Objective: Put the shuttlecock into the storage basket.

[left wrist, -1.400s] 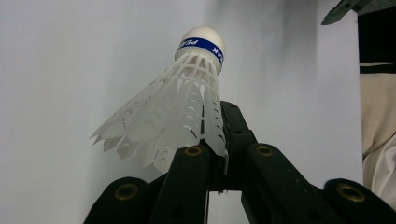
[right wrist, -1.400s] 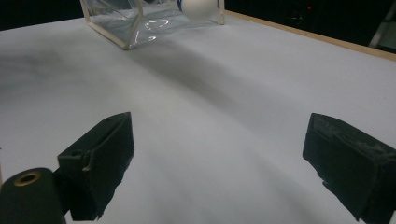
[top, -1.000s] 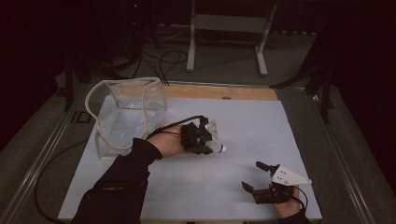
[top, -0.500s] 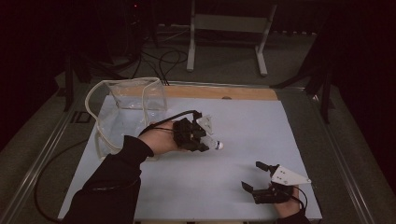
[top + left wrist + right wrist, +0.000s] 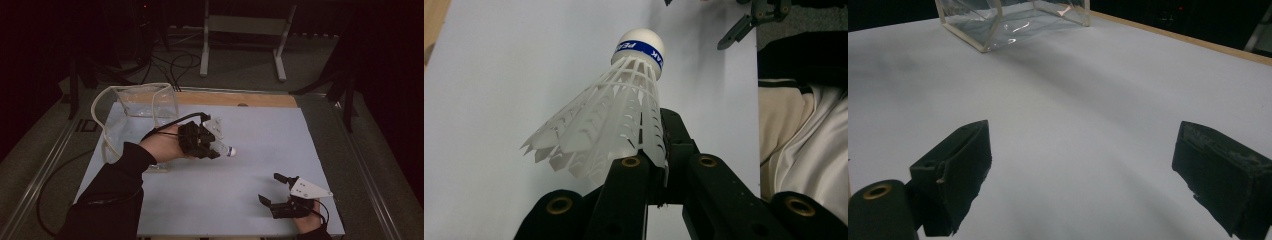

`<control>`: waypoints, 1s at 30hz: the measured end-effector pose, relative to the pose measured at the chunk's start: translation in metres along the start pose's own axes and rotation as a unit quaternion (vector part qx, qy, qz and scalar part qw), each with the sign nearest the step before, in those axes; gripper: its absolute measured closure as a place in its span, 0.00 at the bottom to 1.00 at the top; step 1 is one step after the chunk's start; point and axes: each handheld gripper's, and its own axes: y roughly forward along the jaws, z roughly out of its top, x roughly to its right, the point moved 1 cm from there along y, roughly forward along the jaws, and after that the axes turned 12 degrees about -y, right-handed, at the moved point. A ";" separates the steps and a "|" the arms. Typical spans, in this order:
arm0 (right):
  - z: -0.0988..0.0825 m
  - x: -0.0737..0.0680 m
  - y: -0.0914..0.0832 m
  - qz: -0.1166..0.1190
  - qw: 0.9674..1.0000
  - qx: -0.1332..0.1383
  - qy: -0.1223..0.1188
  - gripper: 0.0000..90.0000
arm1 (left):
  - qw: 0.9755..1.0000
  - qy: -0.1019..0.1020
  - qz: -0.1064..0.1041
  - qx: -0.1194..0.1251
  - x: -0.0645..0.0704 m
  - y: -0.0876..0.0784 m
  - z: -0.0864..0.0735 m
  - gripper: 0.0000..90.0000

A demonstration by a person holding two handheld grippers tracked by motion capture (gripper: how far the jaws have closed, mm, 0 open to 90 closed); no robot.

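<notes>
Since the earlier frames the left claw (image 5: 216,148) has lifted off the bench (image 5: 280,135) and drifted toward ten o'clock, nearer the clear plastic box (image 5: 137,107), carrying the shuttlecock (image 5: 225,148) with it; the right claw (image 5: 272,189) has kept its place.

In the left gripper view the left claw's jaws are pinched together on the rim of the shuttlecock's (image 5: 616,107) white skirt, the cork cap with its blue band pointing away toward twelve o'clock. In the high view the shuttlecock hangs above the bench at about centre, its cap toward three o'clock, just at four o'clock of the box.

The right claw (image 5: 1083,165) sits at five o'clock on the bench, its jaws spread wide with bare white surface between them, holding nothing.
</notes>
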 end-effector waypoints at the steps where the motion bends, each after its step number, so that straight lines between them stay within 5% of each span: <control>1: 0.000 0.000 0.000 0.000 1.000 0.000 0.000 0.10 | 1.000 -0.002 -0.001 0.001 0.000 -0.002 -0.001 1.00; 30: -0.001 0.000 0.001 0.001 1.000 -0.003 0.000 0.10 | 0.999 -0.030 0.023 0.011 -0.010 -0.044 -0.024 1.00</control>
